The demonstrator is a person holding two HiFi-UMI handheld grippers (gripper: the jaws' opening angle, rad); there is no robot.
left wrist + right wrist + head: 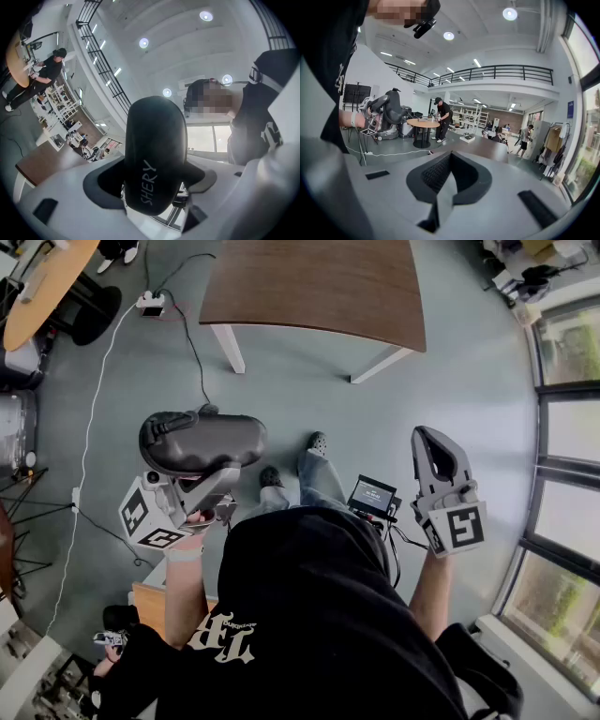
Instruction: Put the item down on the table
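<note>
The left gripper (208, 486) has its jaws spread wide around a black oblong case (202, 442) lettered "SHERY", possibly a glasses case, though that is hard to tell. The case is pinched across its middle and held over the grey floor (300, 399), well apart from the brown table (309, 282) ahead. The right gripper (427, 442) hangs beside the person's leg (319, 479), jaws pressed together on nothing.

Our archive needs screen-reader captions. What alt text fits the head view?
Seen from above, a person's left gripper grips a black oblong item over grey floor; the right gripper is shut and empty. A brown table stands ahead.
</note>
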